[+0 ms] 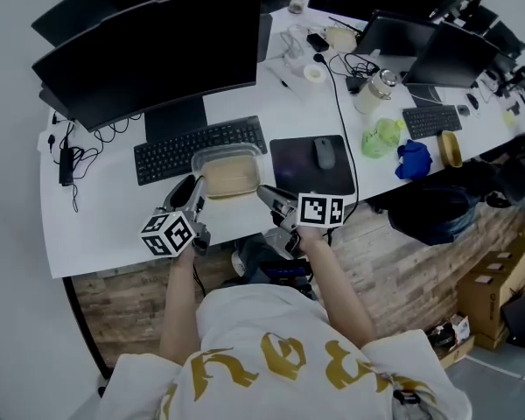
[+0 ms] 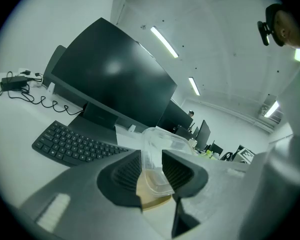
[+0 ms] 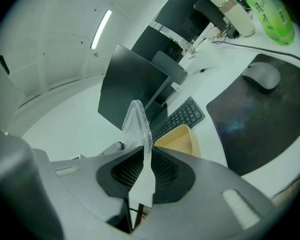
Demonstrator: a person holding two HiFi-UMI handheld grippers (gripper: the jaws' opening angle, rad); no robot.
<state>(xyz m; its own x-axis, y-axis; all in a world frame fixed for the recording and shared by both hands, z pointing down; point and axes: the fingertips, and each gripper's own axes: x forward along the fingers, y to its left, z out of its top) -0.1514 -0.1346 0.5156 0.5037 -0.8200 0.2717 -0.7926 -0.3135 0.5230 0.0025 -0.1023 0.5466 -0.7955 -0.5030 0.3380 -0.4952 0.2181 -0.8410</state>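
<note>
Left jaws (image 2: 152, 176): clenched on a near corner of the clear lid (image 2: 157, 144), with the tan tray (image 2: 152, 200) showing right beneath the plastic. You can't tell from here whether the tray's rim is pinched too.

Right jaws (image 3: 145, 169): clamped flat on the lid's (image 3: 137, 121) other near corner, seen edge-on as a thin blade rising from the pads. The tan tray (image 3: 182, 140) sits apart from this grip, off to the right and lower, on the counter.

From the head view, your left gripper (image 1: 195, 191) and right gripper (image 1: 267, 195) bracket the box at its two near corners. The lid (image 1: 226, 153) spans between them, its long axis running left to right, parallel to the keyboard (image 1: 201, 147) just behind. The tray (image 1: 232, 178) lies the same way on the counter (image 1: 114, 226), near its front edge, with the mouse pad (image 1: 311, 178) just to its right.

Key relation: the lid sits over the tray but looks shifted toward the keyboard, with your right corner clear of the tray. Neither hand is nearer, since both already hold. Judgement: whichever way the lid goes, keep both corners level so the thin plastic doesn't twist.
</note>
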